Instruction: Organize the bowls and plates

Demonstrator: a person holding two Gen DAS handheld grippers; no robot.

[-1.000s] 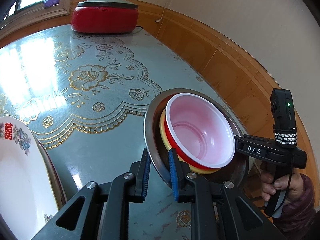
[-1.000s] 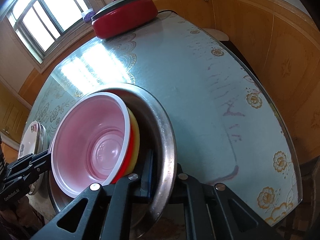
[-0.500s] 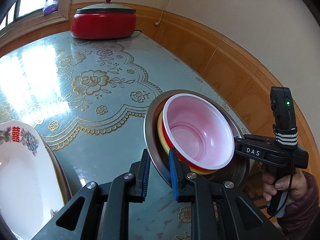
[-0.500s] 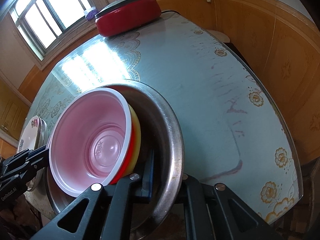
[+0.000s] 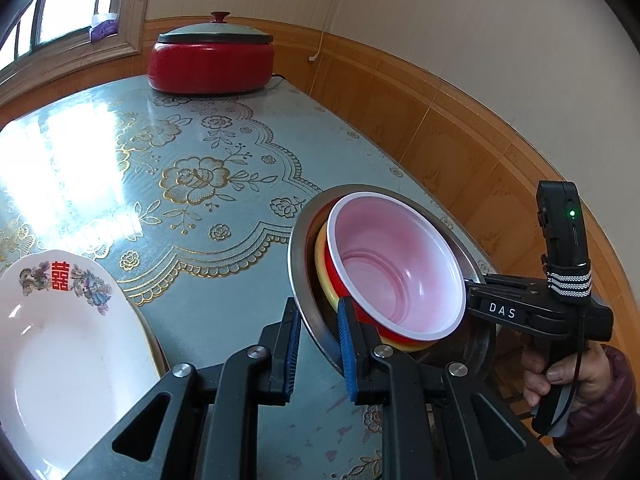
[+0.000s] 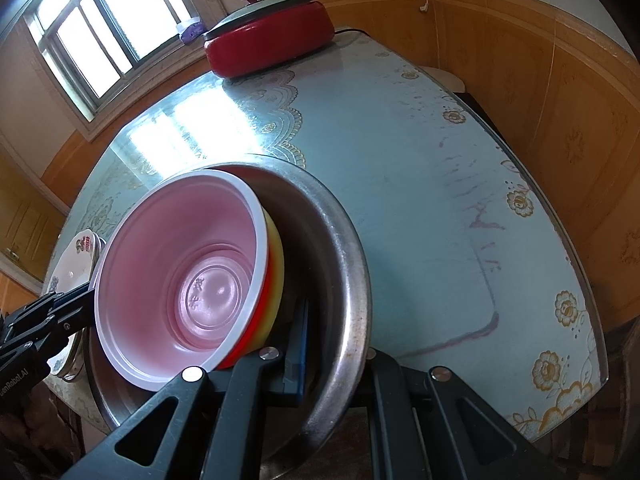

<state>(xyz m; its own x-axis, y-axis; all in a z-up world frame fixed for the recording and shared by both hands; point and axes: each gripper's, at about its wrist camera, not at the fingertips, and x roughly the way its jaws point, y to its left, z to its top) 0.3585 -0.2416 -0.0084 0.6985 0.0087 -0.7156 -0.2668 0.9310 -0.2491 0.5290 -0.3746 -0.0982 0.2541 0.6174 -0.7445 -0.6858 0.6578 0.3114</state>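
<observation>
A steel basin [image 5: 298, 264] [image 6: 352, 264] holds a nested yellow bowl [image 5: 320, 256] [image 6: 277, 264] and a red bowl with a pink inside [image 5: 396, 264] [image 6: 180, 264]. The stack leans over inside the basin. My left gripper [image 5: 319, 330] is shut on the basin's near rim, one blue pad on each side. My right gripper [image 6: 336, 360] is shut on the opposite rim; its outer finger is hidden behind the steel. In the left wrist view the right gripper [image 5: 474, 296] reaches in from the right, held by a hand [image 5: 560, 376].
A white plate with a red character [image 5: 60, 340] [image 6: 74, 260] lies on another plate at the table's left. A red lidded electric pot [image 5: 210, 64] [image 6: 272, 40] stands at the far end under the window. Wood-panelled wall runs along the table's right edge [image 6: 592, 320].
The left wrist view has drawn back and up a little, so more of the white plate shows. Both grippers keep their hold on the basin.
</observation>
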